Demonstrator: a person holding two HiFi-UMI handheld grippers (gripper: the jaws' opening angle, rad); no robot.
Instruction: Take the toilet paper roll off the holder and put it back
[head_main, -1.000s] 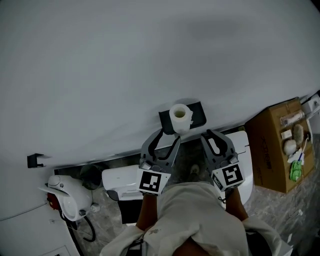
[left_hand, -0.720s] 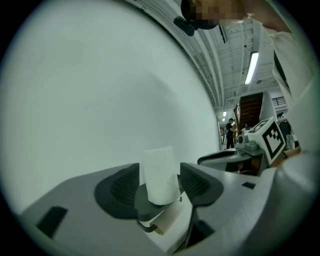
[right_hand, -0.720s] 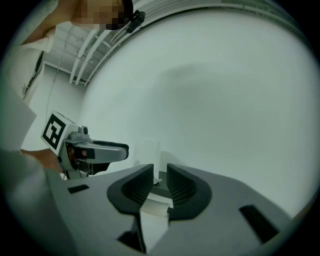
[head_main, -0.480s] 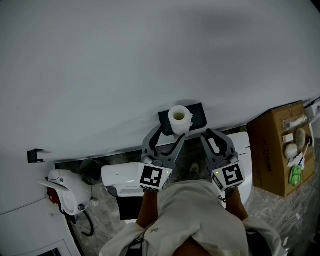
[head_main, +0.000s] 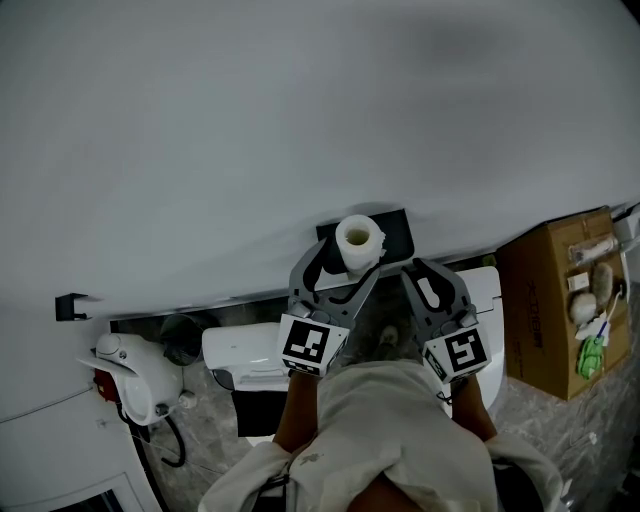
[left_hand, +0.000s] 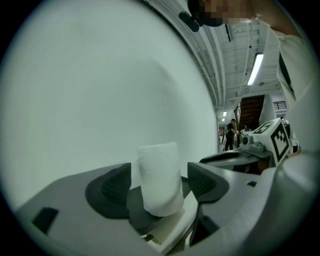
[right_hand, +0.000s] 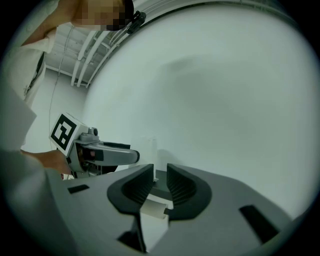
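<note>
The white toilet paper roll (head_main: 359, 241) stands on the black holder (head_main: 396, 231) fixed to the pale wall. My left gripper (head_main: 345, 260) reaches up around it, its jaws opening. In the left gripper view the roll (left_hand: 160, 177) stands between the two dark pads (left_hand: 112, 187), with a gap showing on each side. My right gripper (head_main: 413, 268) hangs just right of the holder, below it, its jaws drawn together on nothing. In the right gripper view (right_hand: 160, 182) the left gripper (right_hand: 102, 152) shows at the left.
A cardboard box (head_main: 545, 300) with small items on top stands at the right. Below the wall are a white toilet (head_main: 245, 360) and a white appliance (head_main: 130, 385) at the left. A small black hook (head_main: 68, 307) sits on the wall. The person's white-shirted body (head_main: 390, 430) fills the bottom.
The left gripper's jaws have spread wide around the roll and the gripper has edged up and to the right. The roll stays on the holder. The right gripper has barely moved.
</note>
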